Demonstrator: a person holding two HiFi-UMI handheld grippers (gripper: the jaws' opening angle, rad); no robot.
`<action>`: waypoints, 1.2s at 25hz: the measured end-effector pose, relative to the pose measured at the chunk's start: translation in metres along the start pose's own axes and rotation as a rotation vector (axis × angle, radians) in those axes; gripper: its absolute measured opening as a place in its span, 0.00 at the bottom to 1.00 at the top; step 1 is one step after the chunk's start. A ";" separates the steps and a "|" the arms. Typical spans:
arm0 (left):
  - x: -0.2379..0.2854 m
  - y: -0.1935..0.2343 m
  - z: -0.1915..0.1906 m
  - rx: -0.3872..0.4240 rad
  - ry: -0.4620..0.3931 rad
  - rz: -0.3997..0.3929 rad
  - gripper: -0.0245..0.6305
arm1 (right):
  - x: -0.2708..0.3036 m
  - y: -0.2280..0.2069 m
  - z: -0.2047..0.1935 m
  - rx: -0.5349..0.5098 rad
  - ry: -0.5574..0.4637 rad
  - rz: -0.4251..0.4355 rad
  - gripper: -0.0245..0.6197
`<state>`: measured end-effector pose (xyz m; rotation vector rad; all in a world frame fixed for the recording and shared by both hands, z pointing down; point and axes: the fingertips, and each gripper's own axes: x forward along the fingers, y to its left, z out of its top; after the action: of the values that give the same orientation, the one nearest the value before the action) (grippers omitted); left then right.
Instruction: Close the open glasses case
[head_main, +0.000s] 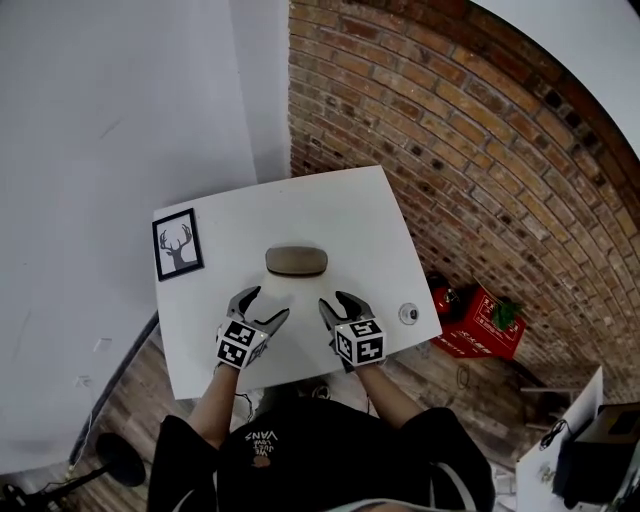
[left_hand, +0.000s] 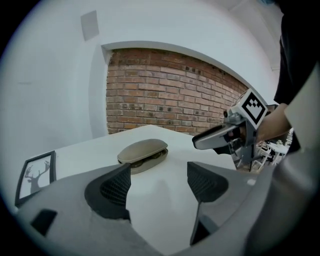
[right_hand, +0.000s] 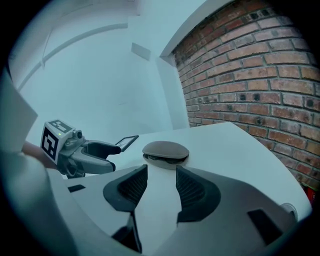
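A tan oval glasses case (head_main: 296, 261) lies in the middle of the white table (head_main: 340, 215). Its lid sits low, with a thin dark gap along the front edge in the left gripper view (left_hand: 143, 152) and the right gripper view (right_hand: 166, 150). My left gripper (head_main: 263, 305) hovers in front of the case on its left, open and holding nothing (left_hand: 160, 170). On the case's right, my right gripper (head_main: 338, 302) is also short of it, with its jaws apart and nothing between them (right_hand: 161, 172). Neither gripper touches the case.
A framed deer picture (head_main: 177, 245) lies at the table's left edge. A small round object (head_main: 408, 313) sits near the front right corner. A brick wall (head_main: 470, 150) runs behind and to the right, with a red crate (head_main: 480, 322) on the floor.
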<state>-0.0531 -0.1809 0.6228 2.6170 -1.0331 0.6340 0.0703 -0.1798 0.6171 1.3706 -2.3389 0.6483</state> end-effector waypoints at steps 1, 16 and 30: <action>-0.006 -0.004 0.001 -0.004 -0.014 0.008 0.57 | -0.006 0.004 -0.001 0.000 -0.007 0.005 0.30; -0.070 -0.072 -0.012 -0.013 -0.096 0.077 0.32 | -0.078 0.037 -0.017 -0.002 -0.112 0.048 0.04; -0.098 -0.114 -0.054 -0.033 -0.084 0.143 0.13 | -0.105 0.062 -0.060 -0.061 -0.044 0.134 0.04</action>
<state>-0.0540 -0.0217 0.6143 2.5784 -1.2534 0.5369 0.0697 -0.0449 0.5999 1.2221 -2.4811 0.5838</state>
